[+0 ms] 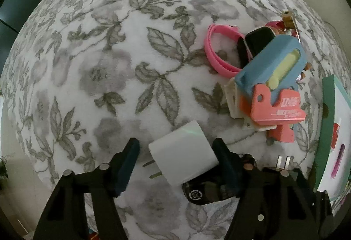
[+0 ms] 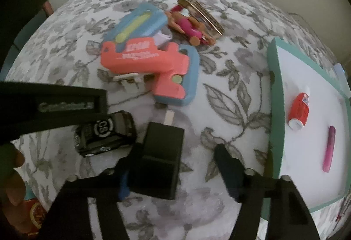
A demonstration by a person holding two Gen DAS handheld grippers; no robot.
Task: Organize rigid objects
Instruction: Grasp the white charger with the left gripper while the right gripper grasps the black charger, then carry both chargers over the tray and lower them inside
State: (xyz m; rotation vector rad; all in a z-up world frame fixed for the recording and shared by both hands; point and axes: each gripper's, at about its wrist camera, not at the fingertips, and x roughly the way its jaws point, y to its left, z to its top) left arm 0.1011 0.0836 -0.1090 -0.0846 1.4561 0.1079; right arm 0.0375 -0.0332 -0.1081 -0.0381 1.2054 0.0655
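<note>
A soft white cloth printed with grey leaves and flowers (image 1: 136,46) covers the supporting surface. Directly on it lie a white cube-shaped plug adapter (image 1: 184,152), a black toy car (image 2: 105,132), a black rectangular charger block (image 2: 158,158), a pink looped strap (image 1: 217,53), a blue-and-coral plastic toy gun (image 2: 151,53), and a green-rimmed white tray (image 2: 307,77).

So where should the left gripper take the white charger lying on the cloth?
Grip the white charger across its body's two flat side faces, coming straight down. It lies flat between the left gripper's open fingers; keep clear of the prongs at its near end.
</note>
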